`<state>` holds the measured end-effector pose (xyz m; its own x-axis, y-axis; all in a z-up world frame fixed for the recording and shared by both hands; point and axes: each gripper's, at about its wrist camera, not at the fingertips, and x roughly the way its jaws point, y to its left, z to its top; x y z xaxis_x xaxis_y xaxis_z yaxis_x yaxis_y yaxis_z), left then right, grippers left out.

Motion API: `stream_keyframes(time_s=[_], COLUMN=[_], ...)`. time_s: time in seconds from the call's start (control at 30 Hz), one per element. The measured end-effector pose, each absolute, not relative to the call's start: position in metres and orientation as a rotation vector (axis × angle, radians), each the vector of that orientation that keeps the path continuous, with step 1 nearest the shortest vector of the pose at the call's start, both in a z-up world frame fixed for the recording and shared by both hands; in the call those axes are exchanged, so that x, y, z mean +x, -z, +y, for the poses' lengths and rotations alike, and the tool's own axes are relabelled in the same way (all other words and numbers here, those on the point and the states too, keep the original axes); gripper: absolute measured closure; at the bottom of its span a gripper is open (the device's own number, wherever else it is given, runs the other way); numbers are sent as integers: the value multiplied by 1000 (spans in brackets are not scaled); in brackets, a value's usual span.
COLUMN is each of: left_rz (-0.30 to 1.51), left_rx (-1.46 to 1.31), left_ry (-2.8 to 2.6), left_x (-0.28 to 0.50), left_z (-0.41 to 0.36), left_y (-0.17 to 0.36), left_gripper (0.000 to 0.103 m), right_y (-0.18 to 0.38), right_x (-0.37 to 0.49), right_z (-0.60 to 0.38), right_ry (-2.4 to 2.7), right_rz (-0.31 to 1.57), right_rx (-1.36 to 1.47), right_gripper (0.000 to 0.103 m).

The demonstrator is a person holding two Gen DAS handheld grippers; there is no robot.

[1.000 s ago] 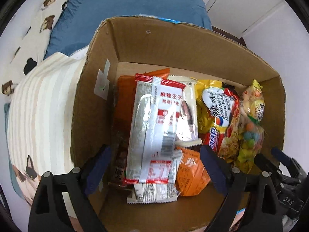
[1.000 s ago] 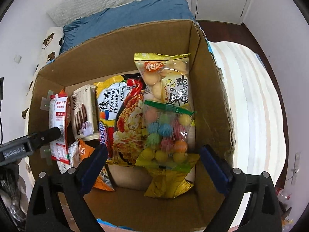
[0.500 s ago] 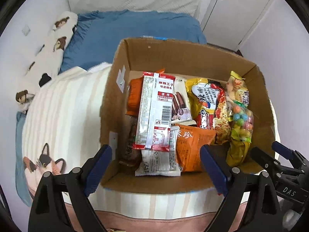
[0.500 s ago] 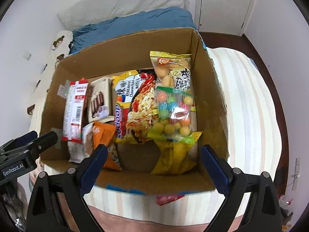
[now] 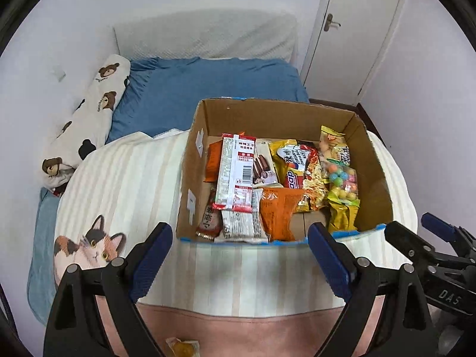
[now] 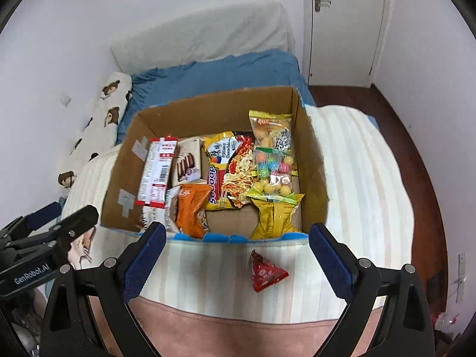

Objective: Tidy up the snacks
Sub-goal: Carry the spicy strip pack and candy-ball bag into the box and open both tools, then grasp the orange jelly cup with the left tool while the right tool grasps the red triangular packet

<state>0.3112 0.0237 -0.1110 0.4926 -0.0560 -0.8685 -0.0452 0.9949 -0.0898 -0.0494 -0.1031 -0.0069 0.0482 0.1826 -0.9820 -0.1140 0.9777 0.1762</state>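
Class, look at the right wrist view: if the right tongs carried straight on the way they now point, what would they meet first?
Probably the striped blanket just short of the cardboard box. The open right tongs are empty; the red triangular packet lies close by. Depth is uncertain.

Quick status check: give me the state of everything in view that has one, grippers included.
Brown cardboard box: open-topped, on the striped blanket, holding packets.
Long red-and-silver snack packet: lying on other packets in the box.
Red triangular snack packet: outside the box, on the blanket.
White door: closed.
Left gripper: open, empty.
Right gripper: open, empty.
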Motion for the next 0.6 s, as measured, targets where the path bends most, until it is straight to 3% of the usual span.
stream_keyframes(time_s=[0.3,0.6], left_rz=[969,967], left_rx=[-114,-121], left_ry=[-8,-30], left_x=[270,246], left_z=[27,27], left_y=[81,84], left_gripper=[10,10], right_y=[-49,-45], right_x=[-80,-96], right_z=[-107,-121], right_ry=[-228,-237], right_rz=[1419,1457], right_rx=[78,145], right_gripper=[4,1])
